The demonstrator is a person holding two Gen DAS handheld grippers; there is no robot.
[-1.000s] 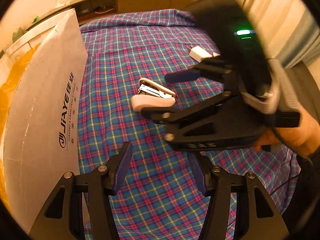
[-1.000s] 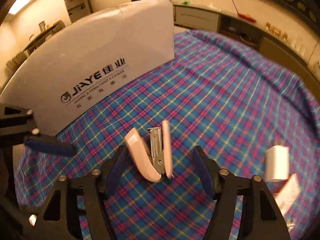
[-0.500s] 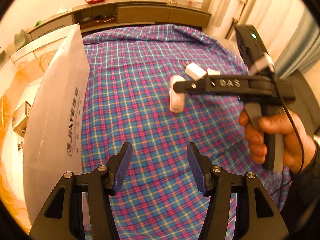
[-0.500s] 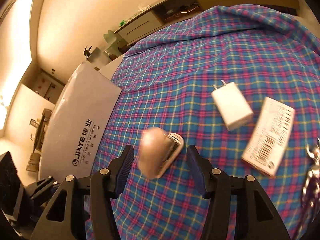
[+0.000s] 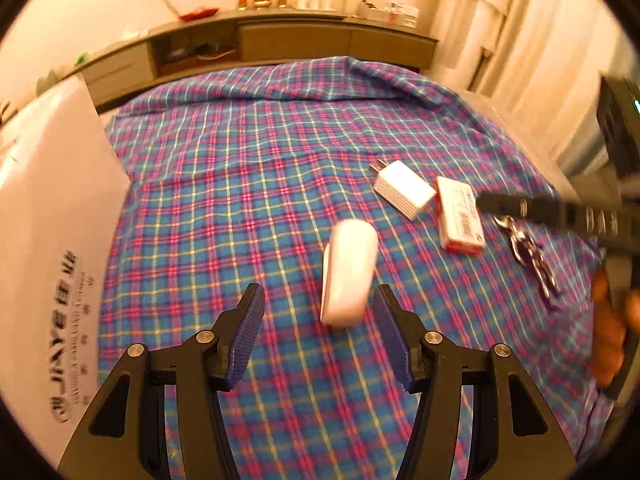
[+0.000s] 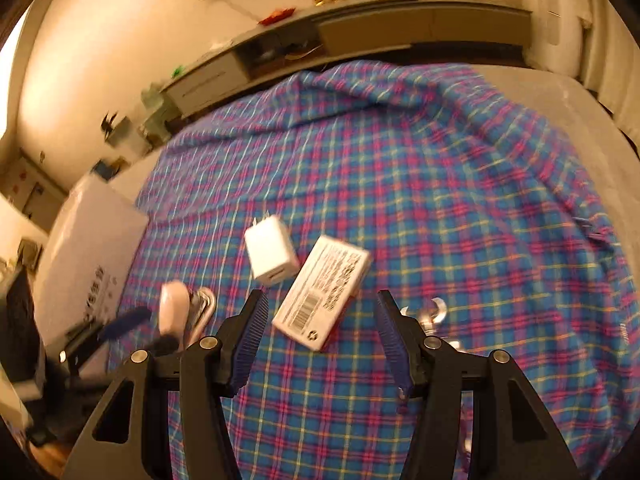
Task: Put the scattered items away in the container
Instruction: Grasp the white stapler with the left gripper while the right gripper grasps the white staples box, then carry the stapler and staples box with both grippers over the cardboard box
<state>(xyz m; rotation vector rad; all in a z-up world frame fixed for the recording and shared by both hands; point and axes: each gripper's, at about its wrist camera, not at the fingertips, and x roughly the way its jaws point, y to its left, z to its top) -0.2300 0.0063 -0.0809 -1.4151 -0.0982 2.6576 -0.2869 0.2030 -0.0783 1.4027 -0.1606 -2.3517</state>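
Observation:
A pink stapler [image 5: 349,272] lies on the plaid cloth, just ahead of my open, empty left gripper [image 5: 320,332]; it also shows in the right wrist view [image 6: 182,312]. A white charger plug [image 5: 404,189] [image 6: 272,254], a small white box with a barcode [image 5: 459,216] [image 6: 324,300] and metal nail clippers [image 5: 532,256] lie to the right. My right gripper [image 6: 318,340] is open and empty, just short of the barcode box. The white container box [image 5: 44,248] [image 6: 86,240] stands at the left.
The plaid cloth [image 5: 240,168] covers a bed. A low cabinet [image 5: 300,40] runs along the far wall. Curtains [image 5: 520,40] hang at the right. My right gripper's finger [image 5: 520,206] reaches in from the right above the clippers.
My right gripper has let go of the stapler and swung right, now facing the barcode box. The stapler now lies on the cloth in front of my left gripper.

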